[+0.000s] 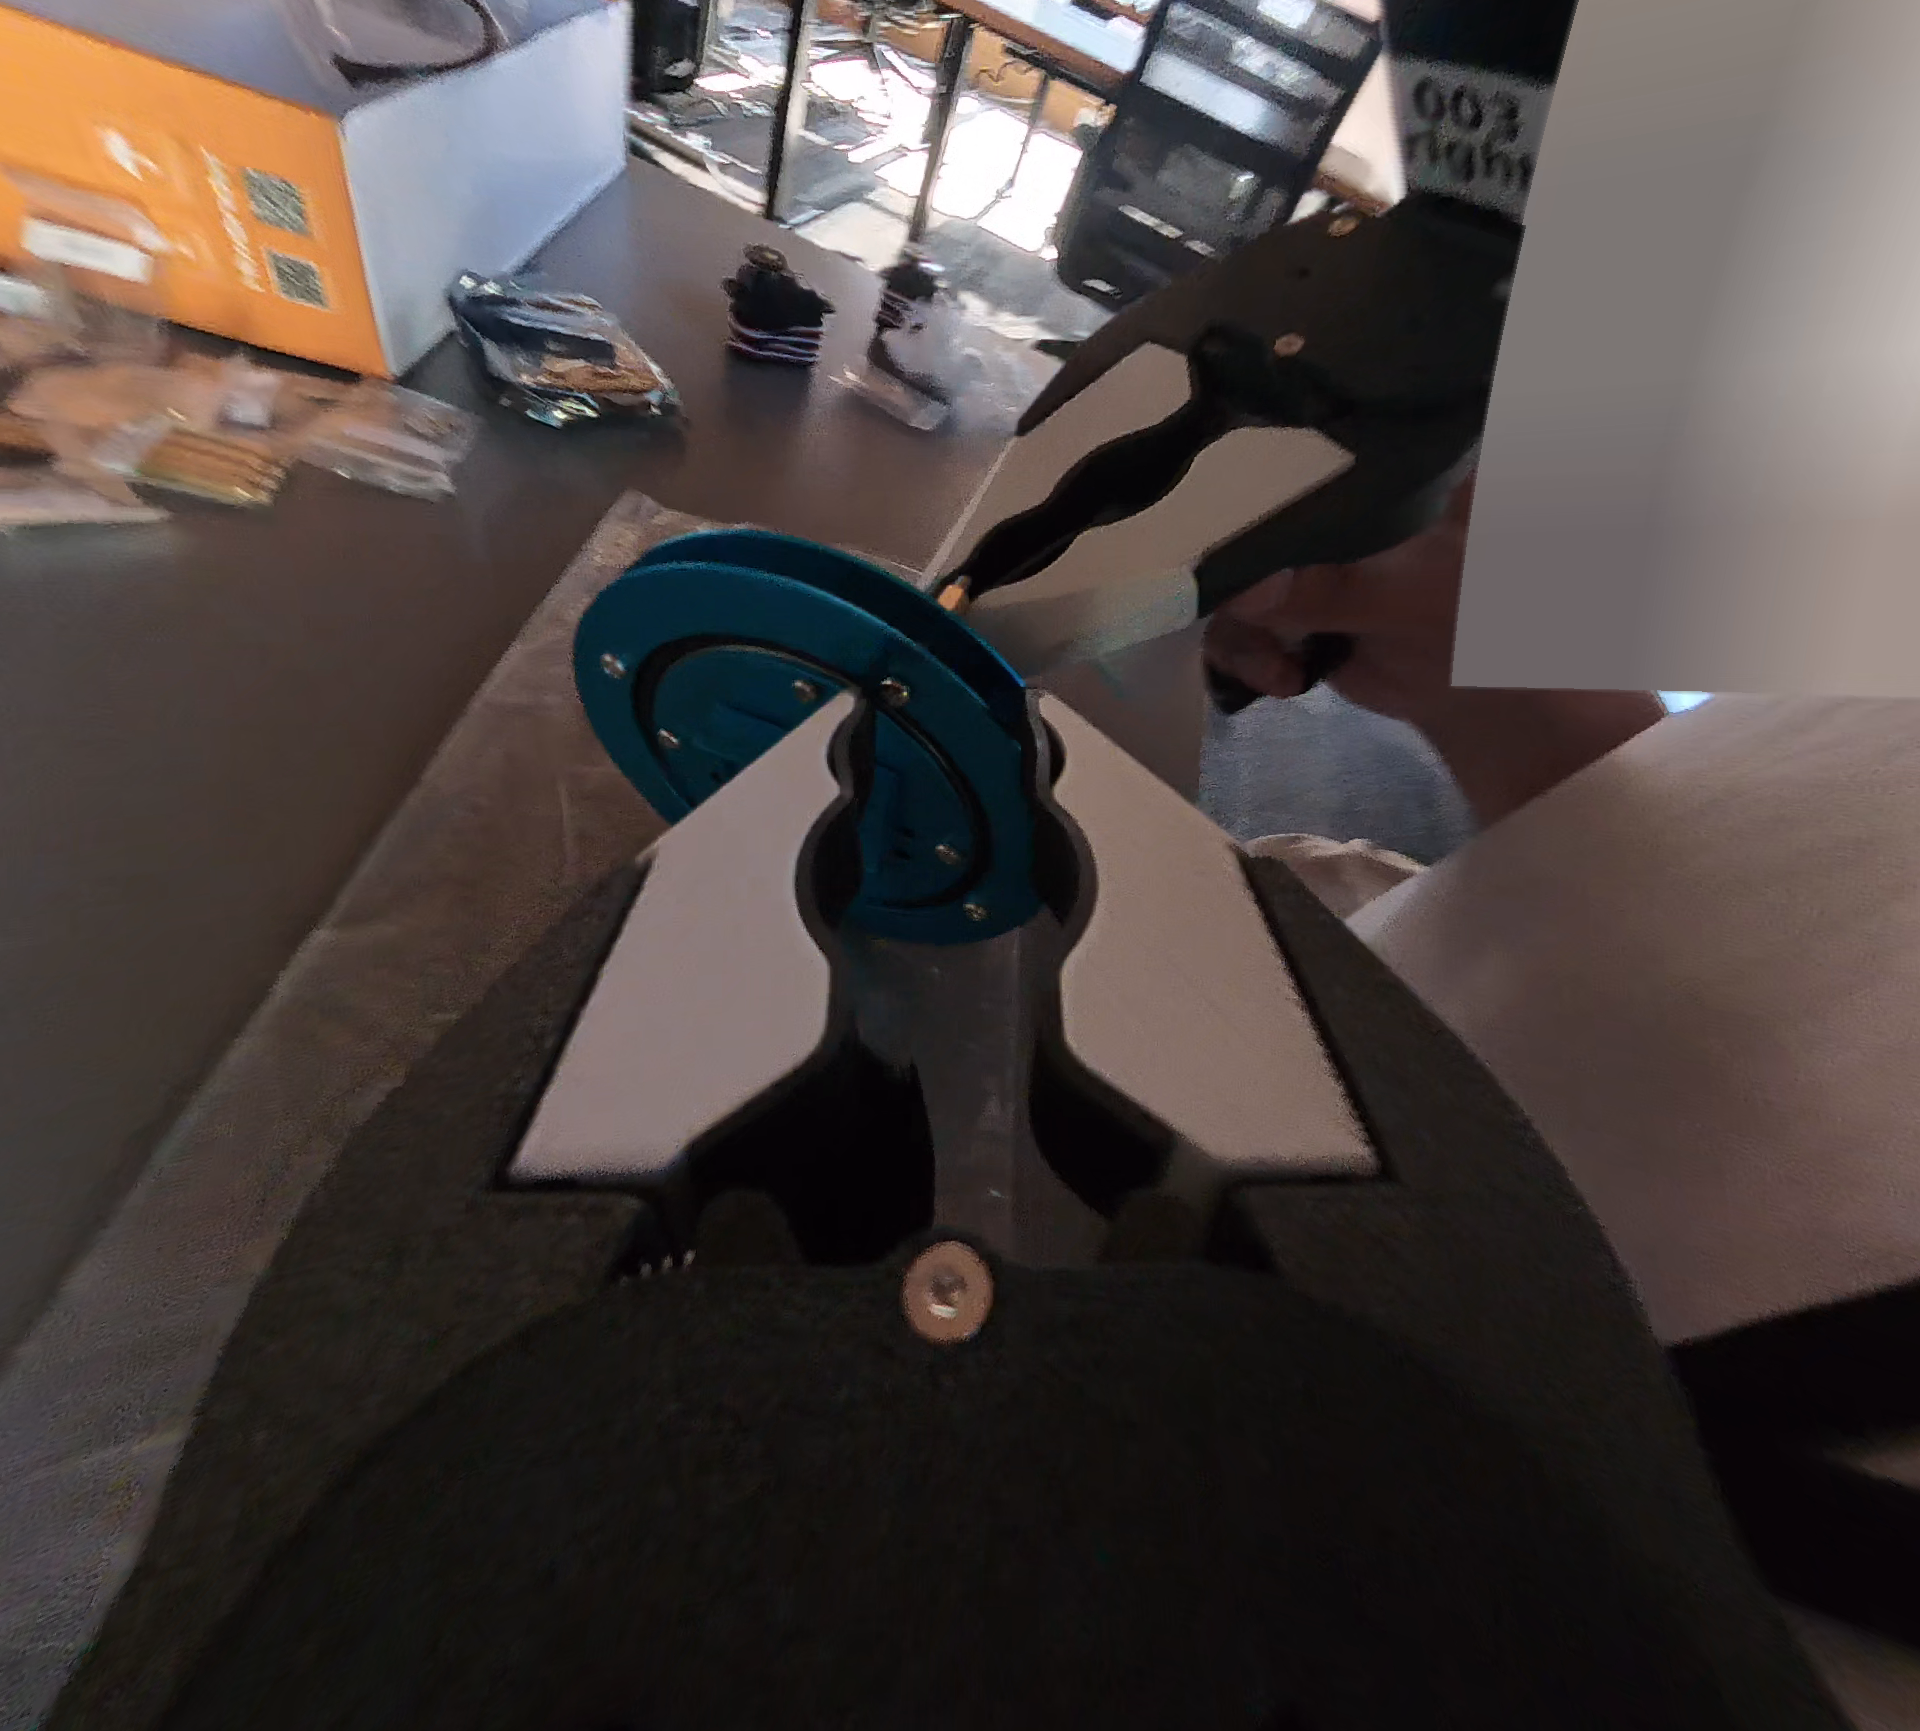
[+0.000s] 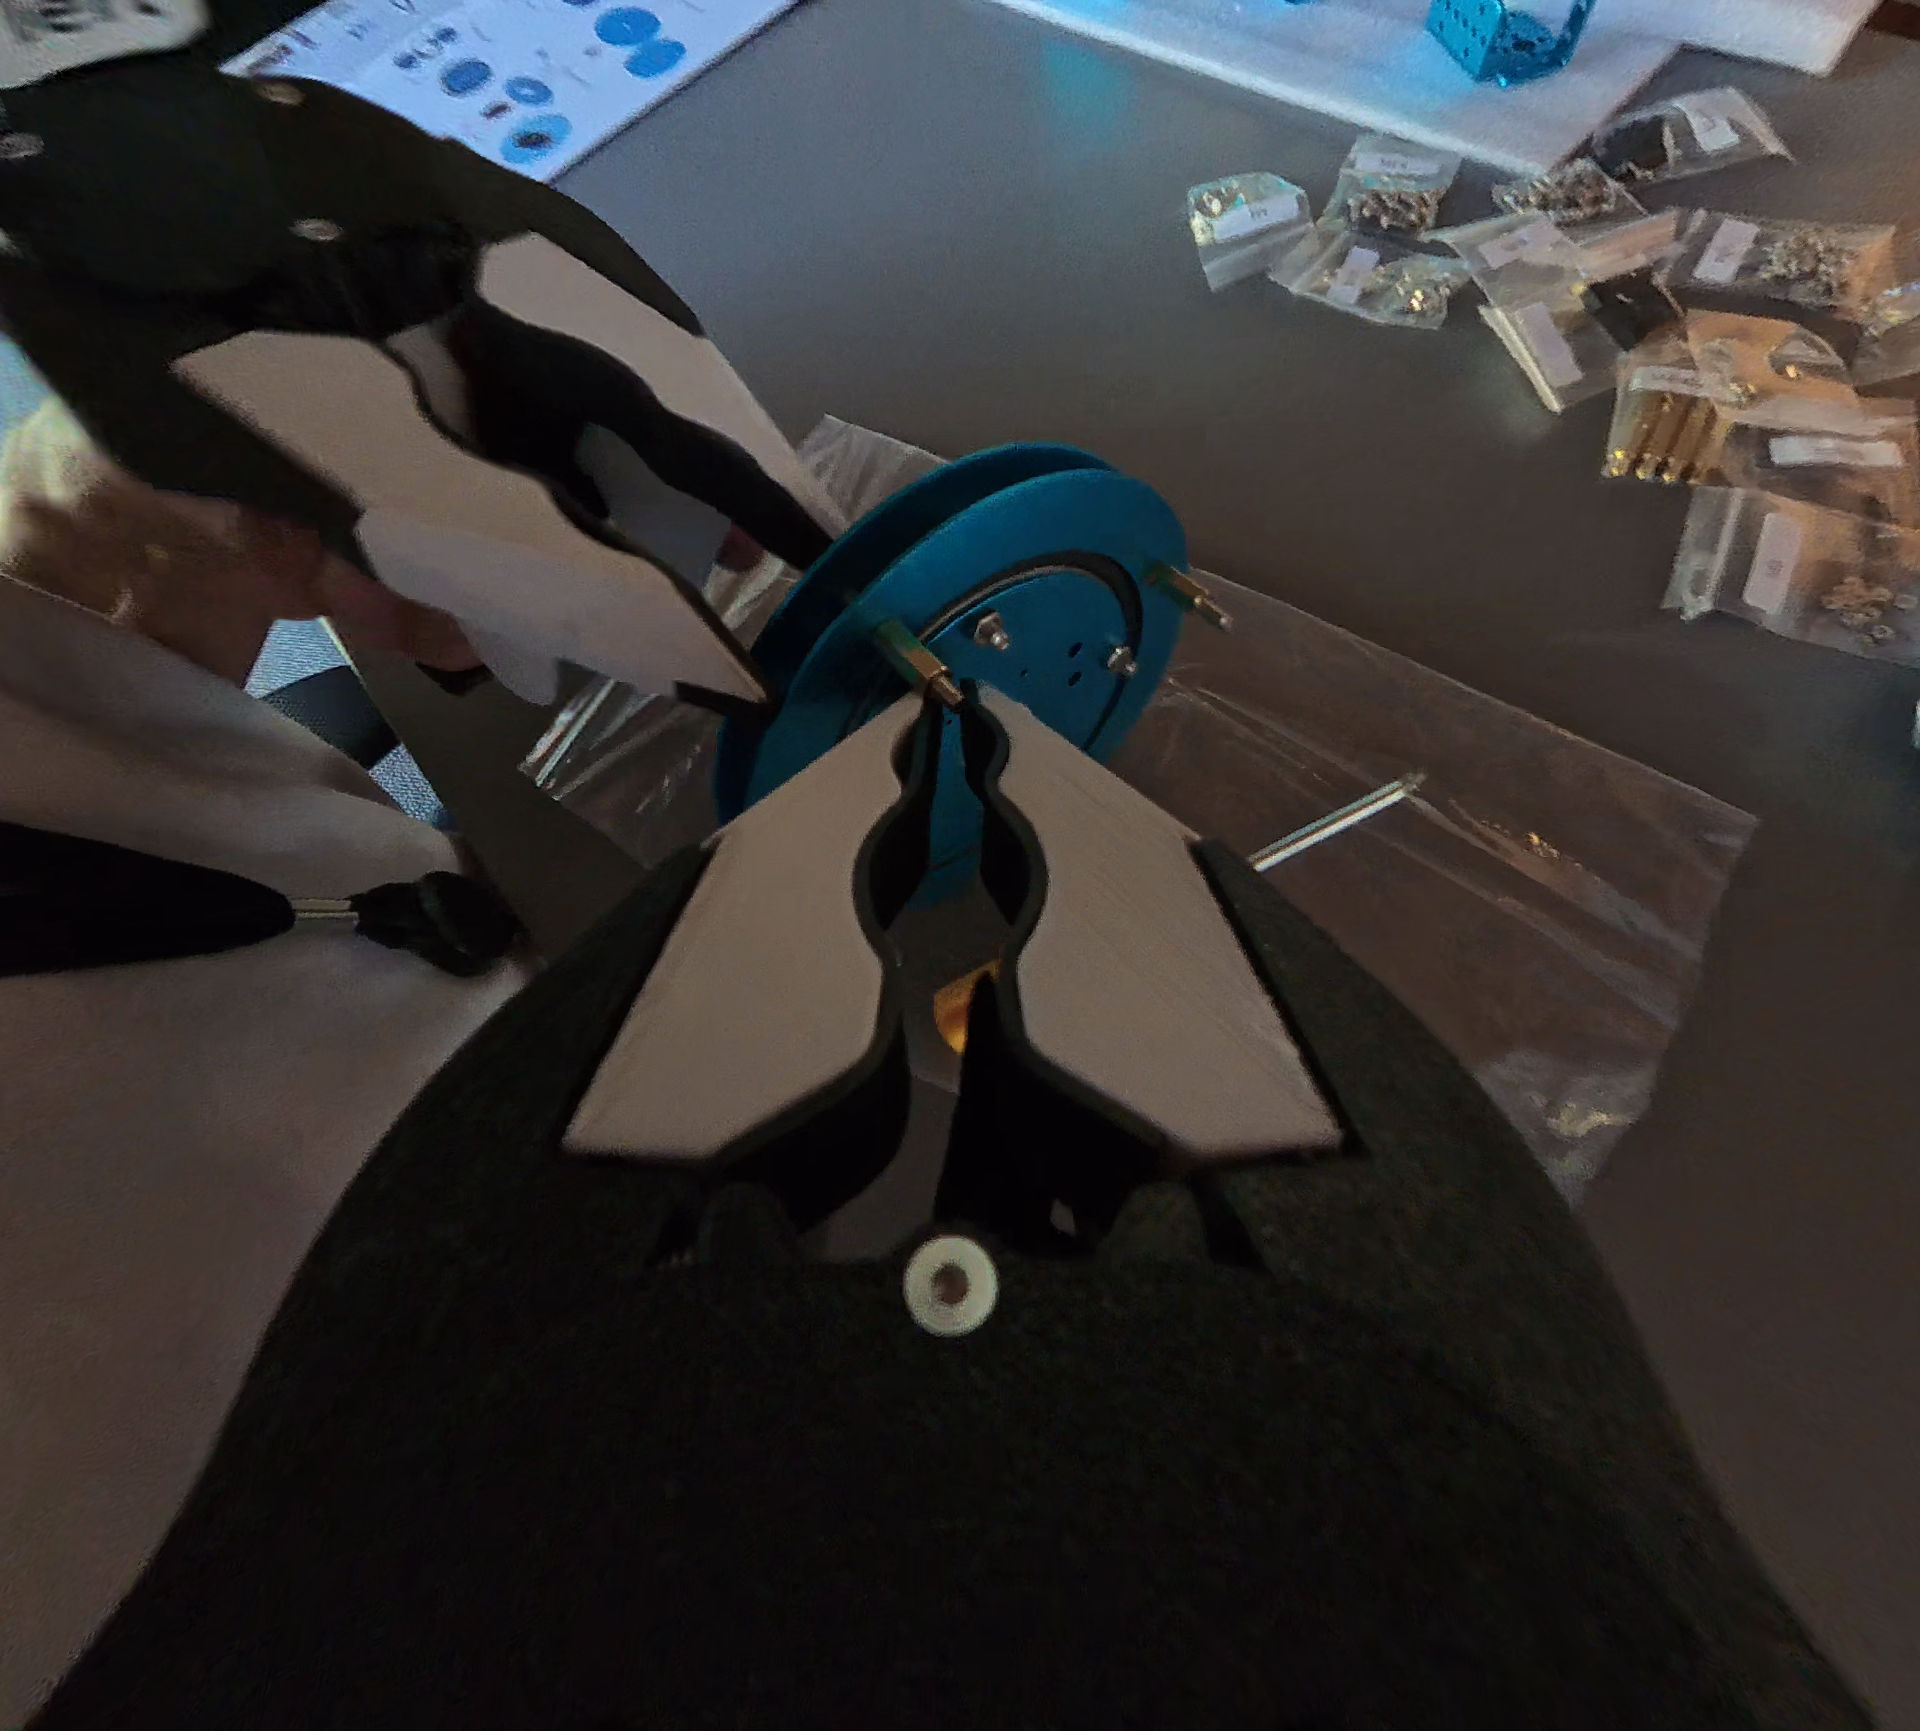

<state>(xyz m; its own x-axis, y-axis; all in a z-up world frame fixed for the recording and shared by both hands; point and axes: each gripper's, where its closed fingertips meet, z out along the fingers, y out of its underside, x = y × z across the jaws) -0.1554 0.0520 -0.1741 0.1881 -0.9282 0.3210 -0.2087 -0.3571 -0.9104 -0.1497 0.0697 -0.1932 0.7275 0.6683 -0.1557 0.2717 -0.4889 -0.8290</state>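
A blue round two-plate disc assembly point(image 1: 748, 632) is held up on edge above a dark table. My left gripper point(image 1: 940, 707) is shut on its rim, one finger on each face. In the right wrist view the disc point(image 2: 1049, 538) shows two brass standoffs on its face. My right gripper point(image 2: 951, 702) is shut on the nearer brass standoff point(image 2: 914, 655); the other standoff point(image 2: 1195, 595) stands free. The left gripper point(image 2: 764, 694) comes in from the left there. The right gripper point(image 1: 961, 588) shows in the left wrist view, its tips at the disc's far side.
A clear plastic bag point(image 2: 1455, 902) with a thin metal rod point(image 2: 1340, 814) lies under the disc. Blue brackets point(image 2: 1507, 19) sit on white foam, small bags of hardware point(image 2: 1558, 279) to the right, a printed sheet point(image 2: 520, 19) beyond. An orange-and-white box point(image 1: 260, 175) and two servos point(image 1: 774, 320) stand farther off. Only a small space, under 4 cm, lies between the two pairs of fingers.
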